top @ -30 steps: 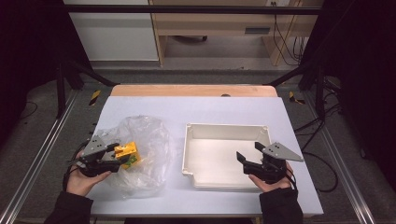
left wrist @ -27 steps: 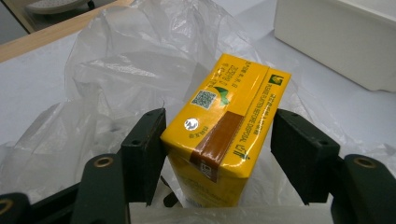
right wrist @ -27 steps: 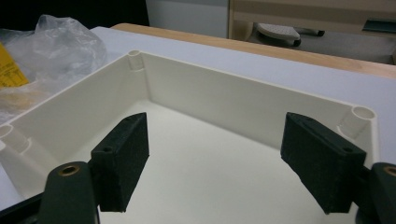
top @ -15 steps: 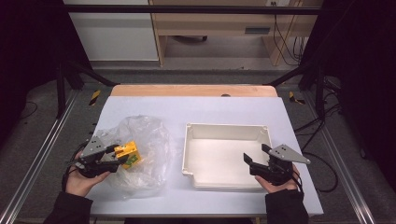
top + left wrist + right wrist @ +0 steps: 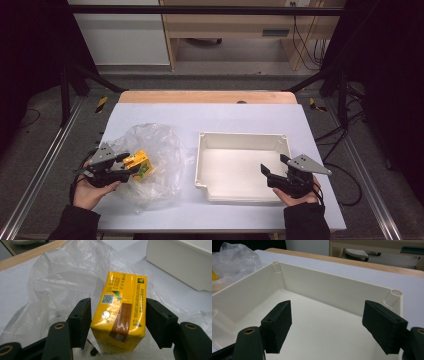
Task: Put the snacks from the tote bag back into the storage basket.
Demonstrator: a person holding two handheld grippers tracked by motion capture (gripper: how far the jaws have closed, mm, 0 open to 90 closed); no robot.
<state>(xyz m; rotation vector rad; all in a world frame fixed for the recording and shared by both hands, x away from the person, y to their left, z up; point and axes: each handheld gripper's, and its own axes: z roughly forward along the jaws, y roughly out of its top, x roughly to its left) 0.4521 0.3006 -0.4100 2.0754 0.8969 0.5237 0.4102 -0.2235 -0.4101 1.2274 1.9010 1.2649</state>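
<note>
Left claw (image 5: 117,315) around yellow carton (image 5: 120,312), over bag (image 5: 62,282)

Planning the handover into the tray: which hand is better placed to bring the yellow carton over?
Left. The left gripper already has the yellow carton between its jaws on the plastic bag. The right gripper is open and empty over the white tray.

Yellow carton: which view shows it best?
Left gripper view: the yellow carton shows close up between the left gripper jaws, print readable. High view shows it small on the plastic bag. Right gripper view catches a yellow sliver behind the bag.
</note>
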